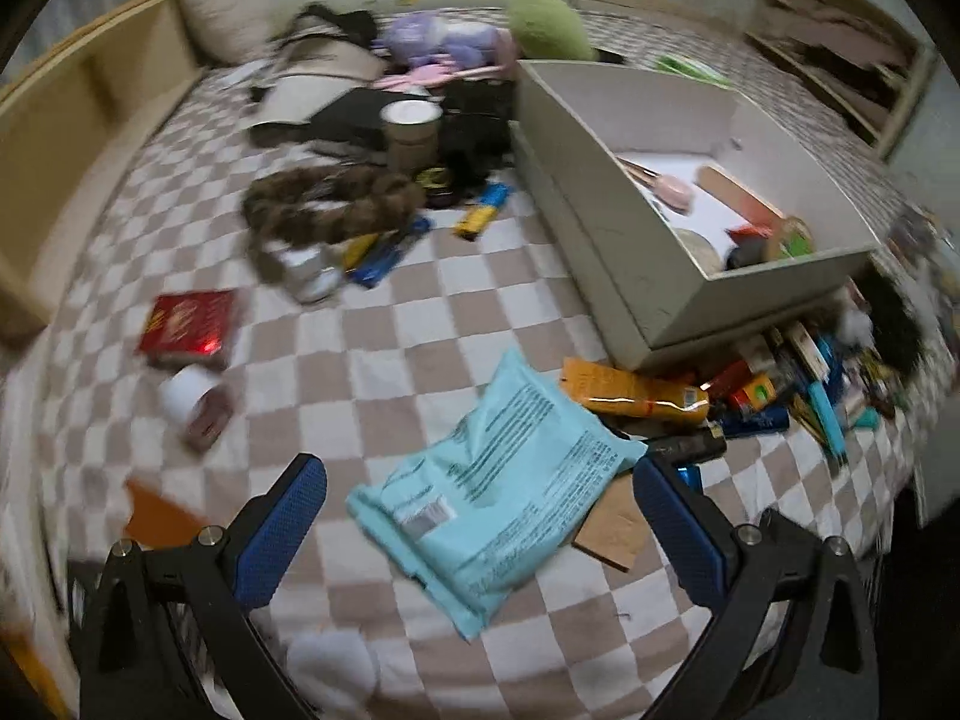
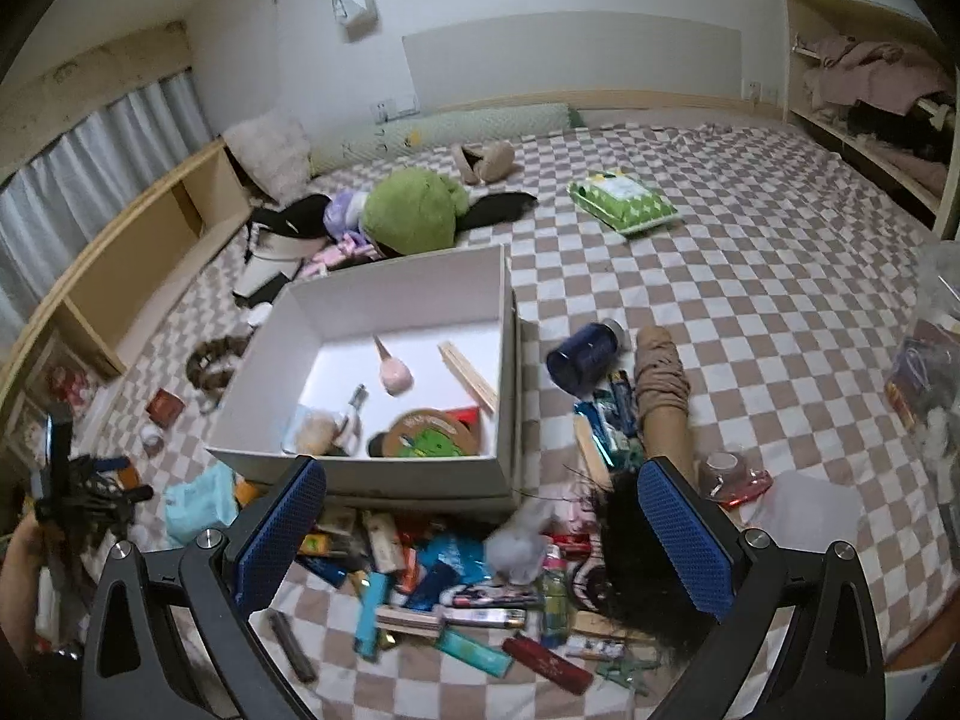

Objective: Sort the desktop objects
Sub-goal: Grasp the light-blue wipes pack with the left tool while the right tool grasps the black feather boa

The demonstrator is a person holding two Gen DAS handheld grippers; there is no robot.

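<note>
A white cardboard box (image 2: 360, 468) stands on the checkered bed cover and holds a pink brush (image 2: 393, 375), wooden sticks, a small bottle and a round green-printed disc (image 2: 429, 435). It also shows in the left wrist view (image 1: 606, 222). My left gripper (image 1: 480, 474) is open and empty above a light blue packet (image 1: 498, 480). My right gripper (image 2: 480, 474) is open and empty above a heap of small items (image 2: 444, 588): lighters, tubes, packets and a grey fluffy ball (image 2: 519, 543).
A red box (image 1: 189, 324), a white-capped jar (image 1: 195, 402), a brown hair braid (image 1: 324, 210), a paper cup (image 1: 411, 132) and an orange packet (image 1: 636, 393) lie around. Plush toys (image 2: 414, 213), a green wipes pack (image 2: 624, 201) and a blue jar (image 2: 585, 357) lie farther off. Wooden shelves edge the bed.
</note>
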